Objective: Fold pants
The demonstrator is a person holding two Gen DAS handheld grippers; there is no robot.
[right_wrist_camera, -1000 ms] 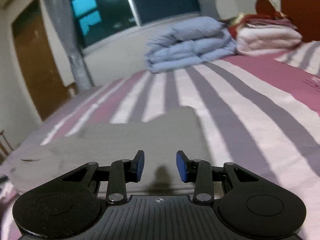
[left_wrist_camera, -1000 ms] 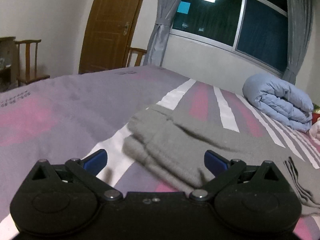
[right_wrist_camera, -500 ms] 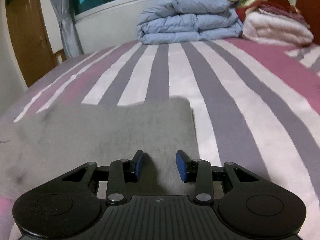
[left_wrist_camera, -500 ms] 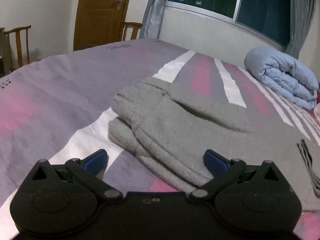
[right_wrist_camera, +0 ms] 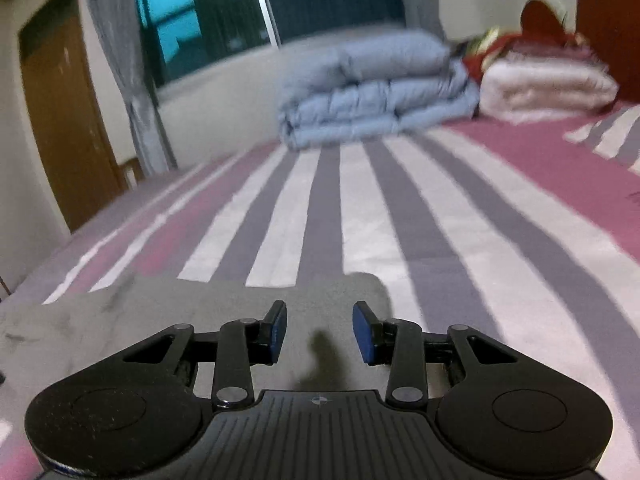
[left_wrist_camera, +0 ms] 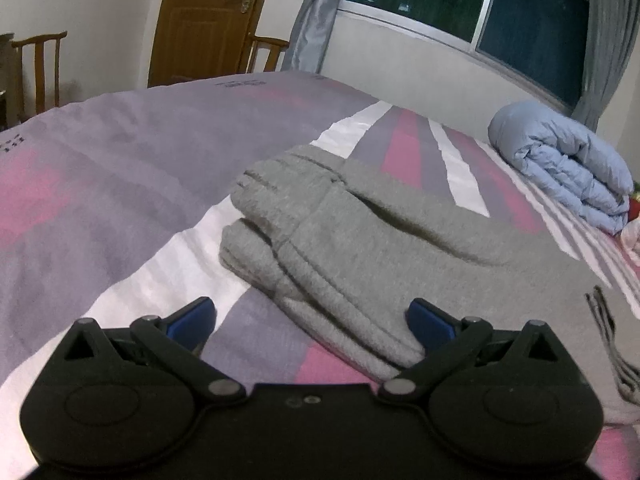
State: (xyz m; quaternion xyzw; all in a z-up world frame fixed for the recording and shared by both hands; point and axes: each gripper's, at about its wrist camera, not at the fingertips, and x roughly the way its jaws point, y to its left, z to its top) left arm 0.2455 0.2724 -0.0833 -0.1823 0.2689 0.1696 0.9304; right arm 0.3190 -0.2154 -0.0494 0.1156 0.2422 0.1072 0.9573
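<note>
Bed (left_wrist_camera: 100, 168): striped cover in purple, pink and white; it carries everything.
Blue duvet (right_wrist_camera: 376, 88): folded, at 12 o'clock in the right wrist view and 2 o'clock in the left wrist view, well apart from the pants.
White bedding (right_wrist_camera: 548, 88): stacked just right of the duvet; only the right wrist view shows it properly.
Pants (left_wrist_camera: 360, 248): grey, lying flat on the bed, with ribbed cuffs stacked at 11 o'clock.
Door and chairs (left_wrist_camera: 40, 68): beyond the bed's far edge; the left wrist view shows two chairs.
Left gripper (left_wrist_camera: 312, 320): jaws wide apart, holding nothing, low over the pants' near edge.
Right gripper (right_wrist_camera: 320, 332): jaws partly apart, empty, above a flat grey corner (right_wrist_camera: 240, 304); view blurred.
</note>
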